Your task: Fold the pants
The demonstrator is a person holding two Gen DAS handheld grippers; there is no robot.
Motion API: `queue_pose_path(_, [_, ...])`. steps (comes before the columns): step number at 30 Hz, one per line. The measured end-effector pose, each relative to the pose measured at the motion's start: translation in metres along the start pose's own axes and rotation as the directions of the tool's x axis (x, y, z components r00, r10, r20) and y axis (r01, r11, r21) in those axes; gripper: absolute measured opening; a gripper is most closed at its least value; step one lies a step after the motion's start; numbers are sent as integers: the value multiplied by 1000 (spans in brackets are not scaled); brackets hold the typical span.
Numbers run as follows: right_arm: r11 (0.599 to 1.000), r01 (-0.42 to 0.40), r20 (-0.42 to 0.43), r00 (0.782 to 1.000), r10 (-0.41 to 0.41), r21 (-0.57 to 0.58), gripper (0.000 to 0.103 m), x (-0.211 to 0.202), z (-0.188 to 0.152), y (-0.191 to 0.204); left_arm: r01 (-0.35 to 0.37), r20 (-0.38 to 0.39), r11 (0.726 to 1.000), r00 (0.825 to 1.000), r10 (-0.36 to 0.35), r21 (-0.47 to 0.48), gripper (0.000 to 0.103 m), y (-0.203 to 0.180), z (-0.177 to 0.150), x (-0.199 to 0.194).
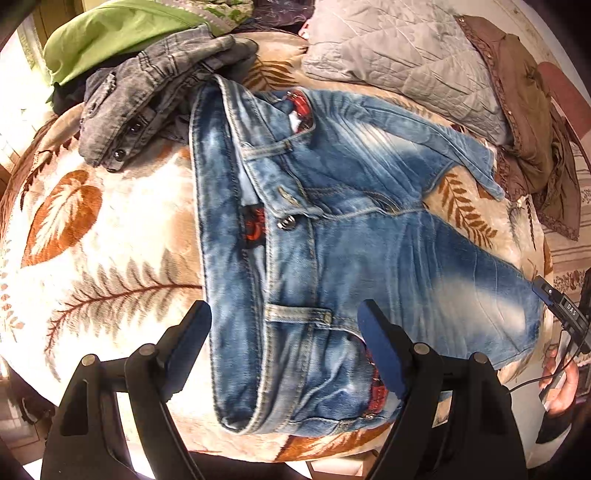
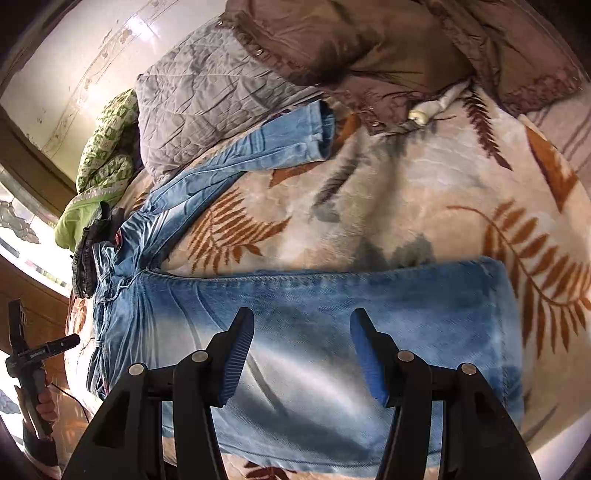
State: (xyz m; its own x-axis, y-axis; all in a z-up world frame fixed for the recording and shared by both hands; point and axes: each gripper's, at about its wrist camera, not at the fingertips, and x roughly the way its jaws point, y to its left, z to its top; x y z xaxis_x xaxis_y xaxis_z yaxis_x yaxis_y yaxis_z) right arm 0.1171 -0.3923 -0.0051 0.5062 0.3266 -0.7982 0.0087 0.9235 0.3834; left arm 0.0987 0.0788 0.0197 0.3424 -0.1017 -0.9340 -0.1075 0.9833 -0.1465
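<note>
This was a bedroom in a home. A plush blanket (image 1: pixel 92 229) printed with rust-coloured leaves covered a bed, and a grey quilted pillow (image 1: pixel 399 59) lay at its far side. Clothes were strewn about: jeans (image 1: pixel 332 229), a grey denim garment (image 1: pixel 155 85), a brown one (image 1: pixel 532 122), and green bedding (image 2: pixel 107 155).

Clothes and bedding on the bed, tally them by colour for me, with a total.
Blue: 1, the jeans
Grey: 2, the denim garment and the quilted pillow
Green: 1, the cloth
Brown: 1, the garment
Total: 5
</note>
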Motion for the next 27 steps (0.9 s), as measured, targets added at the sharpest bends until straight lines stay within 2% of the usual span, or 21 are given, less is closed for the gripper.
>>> queue_pose_path(3, [998,-57,6,998,56,16,56,17,31,15,38,10,996,999,-38,-75,82,18,24,-7])
queue_pose_path(7, [984,-127,29,992,124,128,57,38,71,11,59,44,989,998,-54,-133,82,21,66,-5])
queue_pose_path(10, [965,-149,50,989,142,214,58,55,93,1,88,26,982,996,-85,-169,82,18,96,12])
queue_pose_path(13, [948,-159,49,987,151,276,62,76,107,-7,128,6,962,991,-131,-241,82,27,118,28])
queue_pose_path(16, [928,-184,36,983,182,325,63,98,116,-12,144,13,937,989,-147,-317,82,46,132,37])
queue_pose_path(18, [919,-194,34,980,194,343,63,110,120,-13,134,25,924,991,-134,-357,82,59,138,40])
queue_pose_path(22, [901,-211,36,976,214,380,63,129,127,-15,105,10,917,994,-110,-384,82,75,144,52])
queue_pose_path(27, [866,-240,59,969,239,439,63,143,132,-19,145,19,900,988,-151,-411,82,76,151,73])
